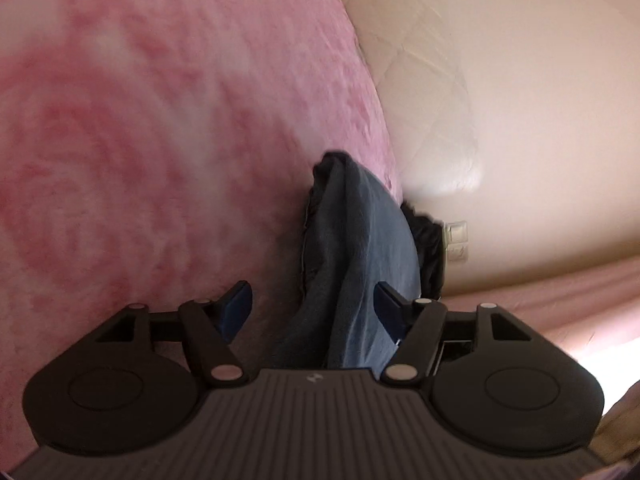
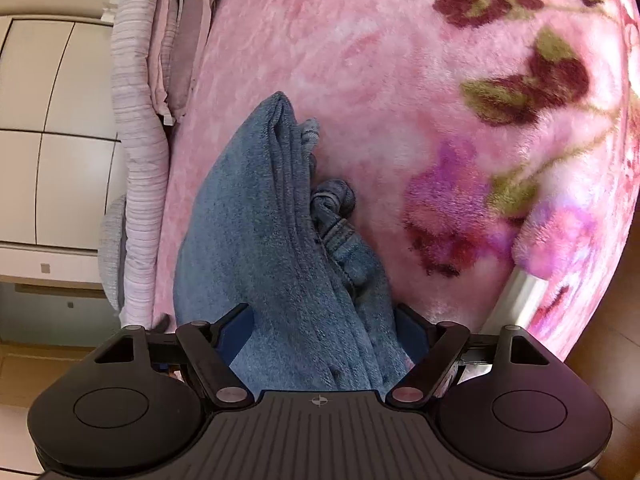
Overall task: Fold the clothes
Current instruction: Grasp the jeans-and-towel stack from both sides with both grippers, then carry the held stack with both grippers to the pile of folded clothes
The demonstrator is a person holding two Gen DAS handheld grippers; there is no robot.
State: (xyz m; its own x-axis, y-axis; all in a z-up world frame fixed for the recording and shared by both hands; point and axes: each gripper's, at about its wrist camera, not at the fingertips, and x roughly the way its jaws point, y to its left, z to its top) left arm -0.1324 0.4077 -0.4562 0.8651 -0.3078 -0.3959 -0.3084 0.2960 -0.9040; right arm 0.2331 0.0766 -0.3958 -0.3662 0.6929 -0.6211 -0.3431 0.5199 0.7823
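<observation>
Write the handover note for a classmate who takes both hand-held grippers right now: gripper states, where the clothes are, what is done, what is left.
Left hand-held gripper: jaws wide apart, the blue garment lies between them, not clamped.
Right hand-held gripper: jaws also apart, bunched folds of the same blue garment run between them; a firm grip is not evident.
The garment is gathered in a heap on the pink blanket on the bed, pillows at its far end.
Done: no neat fold visible.
Left: spread it flat, then fold.
</observation>
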